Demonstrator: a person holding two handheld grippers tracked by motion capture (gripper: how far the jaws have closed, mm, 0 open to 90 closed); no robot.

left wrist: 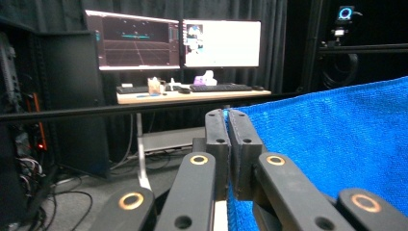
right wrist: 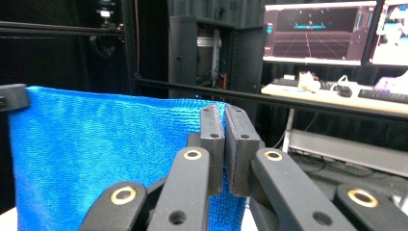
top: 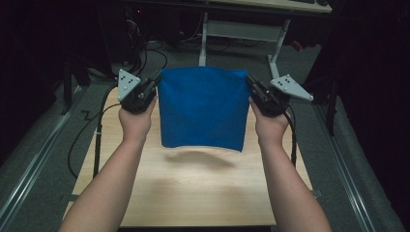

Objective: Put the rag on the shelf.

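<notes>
Left gripper (top: 153, 87) and right gripper (top: 252, 88) each pinch an upper corner of the blue terry-weave cloth (top: 200, 106), hanging it flat above the pale wooden table (top: 203, 193) (presumably to spread it).

Setting: a robotics or data-collection lab, dim, walled off by black curtains (left wrist: 288, 43). Work surface is a light wooden table (top: 203, 188) on grey carpet, with floor rails (top: 29, 164) running along both sides. Beyond it stands a second desk (left wrist: 192, 95) carrying two lit monitors (left wrist: 178, 41), a keyboard (left wrist: 221, 87) and small clutter. A dark equipment rack (right wrist: 211, 57) stands beside that desk, with loose cables (left wrist: 53, 202) on the floor. A camera (left wrist: 344, 14) with a glowing ring is mounted high on a black frame.
</notes>
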